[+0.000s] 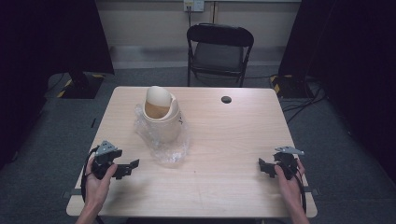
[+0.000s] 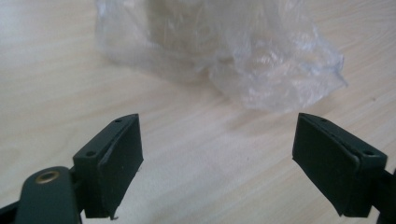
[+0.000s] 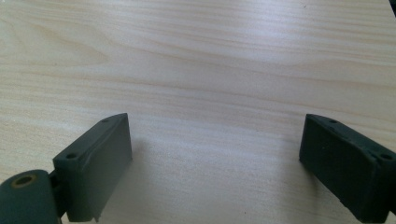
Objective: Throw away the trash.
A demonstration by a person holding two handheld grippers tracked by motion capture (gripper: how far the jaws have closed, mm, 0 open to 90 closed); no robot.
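Note:
A cream, rounded bin [image 1: 161,116] with a swing lid stands on the wooden table [image 1: 224,135], left of centre, on crumpled clear plastic [image 1: 168,149]. My left gripper [image 1: 130,168] rests low near the table's front left, jaws wide apart and empty, pointing toward the plastic. In the left gripper view the crumpled plastic [image 2: 261,60] lies just beyond my left gripper [image 2: 217,154]. My right gripper [image 1: 264,167] sits at the front right, open and empty. In the right gripper view my right gripper [image 3: 215,163] faces bare wood.
A small black disc [image 1: 226,99] lies at the table's far side, right of centre. A black folding chair [image 1: 219,51] stands behind the table. Dark stands and cables sit on the floor at both far corners.

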